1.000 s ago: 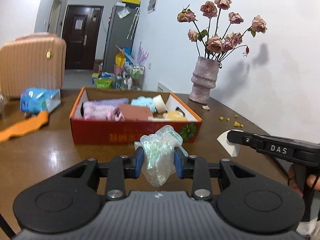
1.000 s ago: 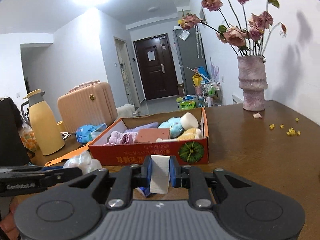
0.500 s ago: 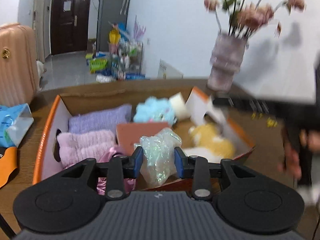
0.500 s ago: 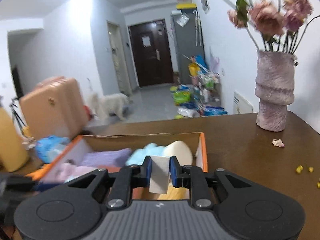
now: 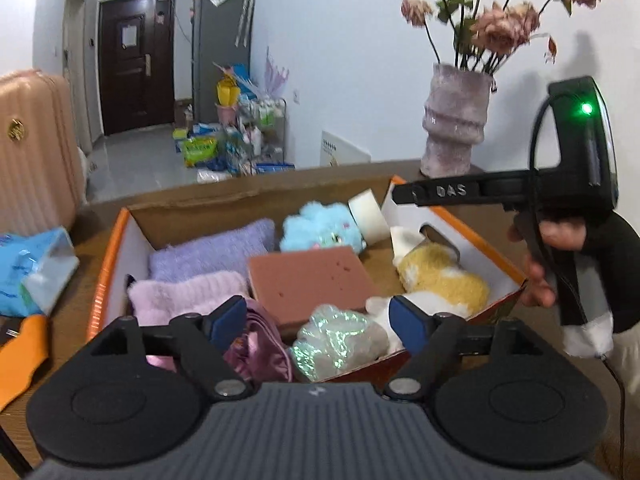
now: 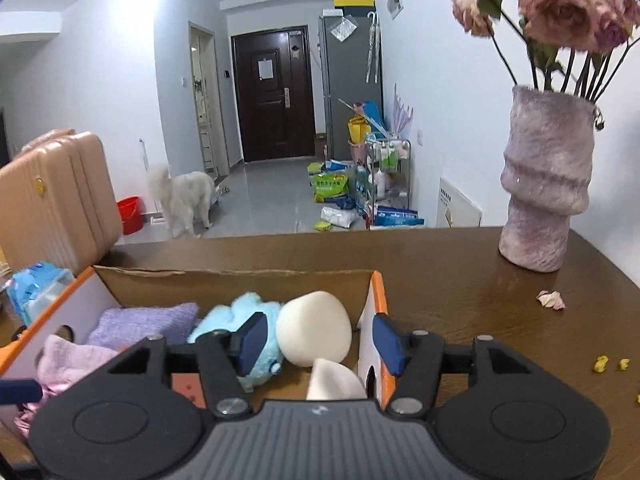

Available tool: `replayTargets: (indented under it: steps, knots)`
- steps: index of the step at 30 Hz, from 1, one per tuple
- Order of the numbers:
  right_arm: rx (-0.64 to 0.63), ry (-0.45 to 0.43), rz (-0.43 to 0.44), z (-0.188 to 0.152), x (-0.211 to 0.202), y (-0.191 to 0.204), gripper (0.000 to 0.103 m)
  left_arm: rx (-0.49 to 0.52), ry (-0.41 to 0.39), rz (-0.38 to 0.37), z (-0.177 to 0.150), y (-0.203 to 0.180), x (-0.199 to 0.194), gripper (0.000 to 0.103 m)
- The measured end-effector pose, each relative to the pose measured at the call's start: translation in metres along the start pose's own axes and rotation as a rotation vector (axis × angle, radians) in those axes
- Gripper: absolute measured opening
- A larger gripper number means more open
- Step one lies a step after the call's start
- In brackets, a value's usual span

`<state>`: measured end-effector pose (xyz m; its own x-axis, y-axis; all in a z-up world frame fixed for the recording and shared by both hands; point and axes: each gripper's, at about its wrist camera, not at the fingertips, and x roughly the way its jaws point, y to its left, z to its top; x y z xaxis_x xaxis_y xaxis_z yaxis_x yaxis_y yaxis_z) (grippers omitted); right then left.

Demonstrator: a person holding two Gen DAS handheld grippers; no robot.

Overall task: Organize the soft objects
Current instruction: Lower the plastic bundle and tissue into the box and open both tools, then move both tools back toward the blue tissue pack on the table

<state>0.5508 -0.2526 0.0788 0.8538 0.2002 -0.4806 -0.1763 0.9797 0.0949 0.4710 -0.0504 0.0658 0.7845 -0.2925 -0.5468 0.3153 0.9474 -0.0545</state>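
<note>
Both tilted down over cardboard box (image 5: pixel 108 264); left gripper (image 5: pixel 320 322) jaws just opened, iridescent plastic wad (image 5: pixel 340 342) loose between; right gripper (image 6: pixel 318 340) just opened, white sponge wedge (image 6: pixel 334 380) free.

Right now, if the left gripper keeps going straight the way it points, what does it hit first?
Most likely the iridescent bundle, lying in the box between the left gripper's open jaws, which have just been opening. Beyond it sits the brown sponge. Depth is uncertain.

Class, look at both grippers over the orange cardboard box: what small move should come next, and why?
Probably lift both grippers back out of the orange cardboard box. The left gripper has just opened, and the iridescent plastic bundle lies free among the soft things. The right gripper has just opened too, and the white foam wedge sits loose below it.
</note>
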Motion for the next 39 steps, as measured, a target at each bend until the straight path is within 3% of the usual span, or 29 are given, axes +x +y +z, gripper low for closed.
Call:
replayTargets:
  steps: [7,10,13,16,21,28,34,36,39]
  knots:
    - [-0.018,-0.091,0.048,0.005,-0.082,0.003,0.06,0.014,-0.069,0.032,-0.002,-0.003,-0.065,0.085]
    - [-0.024,-0.117,0.07,-0.007,-0.125,0.004,0.065,-0.004,-0.085,0.047,-0.018,-0.004,-0.098,0.085]
    - [-0.02,-0.126,0.101,-0.035,-0.168,0.006,0.072,-0.041,-0.087,0.062,-0.045,-0.01,-0.133,0.086]
    - [-0.035,-0.101,0.138,-0.075,-0.203,0.014,0.072,-0.063,-0.101,0.027,-0.078,-0.022,-0.171,0.088]
    - [0.001,-0.018,0.16,-0.142,-0.24,0.024,0.072,-0.105,-0.079,0.021,-0.116,-0.04,-0.202,0.088]
    - [0.036,0.043,0.181,-0.183,-0.257,0.03,0.072,-0.082,-0.039,0.021,-0.129,-0.055,-0.204,0.088]
    - [0.104,0.04,0.193,-0.187,-0.253,0.021,0.07,-0.128,0.004,-0.063,-0.132,-0.053,-0.173,0.088]
    - [0.118,0.044,0.194,-0.184,-0.245,0.02,0.066,-0.203,0.068,-0.059,-0.13,-0.046,-0.149,0.077]
    - [0.12,0.061,0.192,-0.18,-0.227,0.02,0.062,-0.273,0.079,-0.078,-0.125,-0.038,-0.124,0.069]
